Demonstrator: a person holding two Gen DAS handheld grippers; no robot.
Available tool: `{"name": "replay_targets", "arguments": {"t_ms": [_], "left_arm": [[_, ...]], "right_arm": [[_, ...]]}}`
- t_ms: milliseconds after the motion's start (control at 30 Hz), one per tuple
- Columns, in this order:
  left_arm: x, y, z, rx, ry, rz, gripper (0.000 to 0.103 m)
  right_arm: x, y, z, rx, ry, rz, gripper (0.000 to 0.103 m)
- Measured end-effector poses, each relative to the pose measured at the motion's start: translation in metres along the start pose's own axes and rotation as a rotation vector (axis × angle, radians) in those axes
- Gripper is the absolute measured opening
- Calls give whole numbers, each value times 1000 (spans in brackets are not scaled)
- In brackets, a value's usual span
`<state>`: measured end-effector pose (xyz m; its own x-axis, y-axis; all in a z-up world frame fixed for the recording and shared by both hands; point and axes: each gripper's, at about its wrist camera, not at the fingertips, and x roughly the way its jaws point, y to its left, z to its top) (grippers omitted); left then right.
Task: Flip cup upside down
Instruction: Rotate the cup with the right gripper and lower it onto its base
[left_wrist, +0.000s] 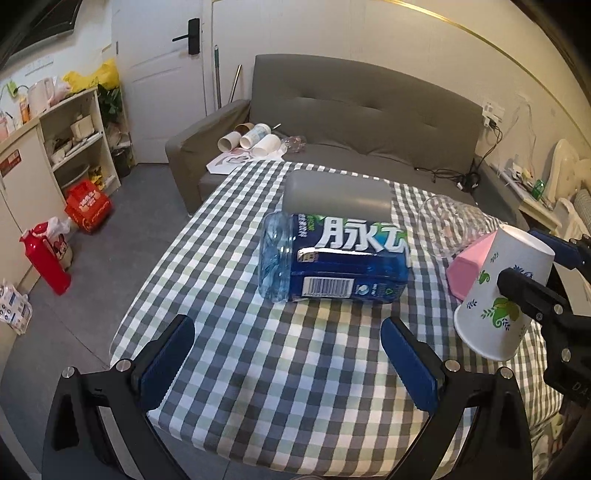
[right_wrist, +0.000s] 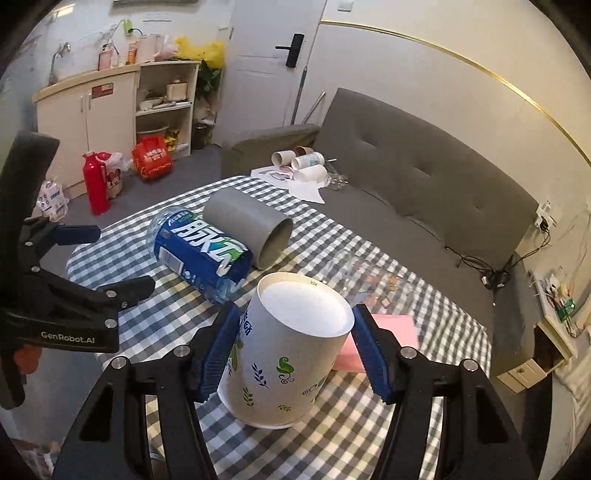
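Across the lower half of both views spreads the checked tablecloth (left_wrist: 258, 369), with a grey sofa (right_wrist: 424, 177) behind it. At centre frame of the left wrist view lies a blue drink bottle (left_wrist: 332, 258) on its side, a grey tube (left_wrist: 336, 194) touching it at the far side. Right of it sits a pink box (left_wrist: 467, 266). Low in the right wrist view, the paper cup (right_wrist: 291, 350) is tilted, base up and mouth down (leaf print visible), clamped between the right gripper (right_wrist: 295, 350) pads just above the cloth. The left gripper (left_wrist: 288, 362) hangs spread wide, holding nothing.
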<state>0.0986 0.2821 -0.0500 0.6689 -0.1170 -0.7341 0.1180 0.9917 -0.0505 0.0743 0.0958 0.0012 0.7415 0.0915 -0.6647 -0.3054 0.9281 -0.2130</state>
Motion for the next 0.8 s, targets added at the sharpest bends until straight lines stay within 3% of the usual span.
{"name": "replay_targets", "arguments": {"t_ms": [233,467,800], "left_arm": [[8,9,-4,-13,0,21,103],[19,18,-9,-57,18,23,103],[24,12,-13,-43,44,9,103]], "right_arm": [[23,8,2,18,-24,53,62],[44,12,8,11,-35,20,62],[50,20,-2,-11,-4,58,62]]}}
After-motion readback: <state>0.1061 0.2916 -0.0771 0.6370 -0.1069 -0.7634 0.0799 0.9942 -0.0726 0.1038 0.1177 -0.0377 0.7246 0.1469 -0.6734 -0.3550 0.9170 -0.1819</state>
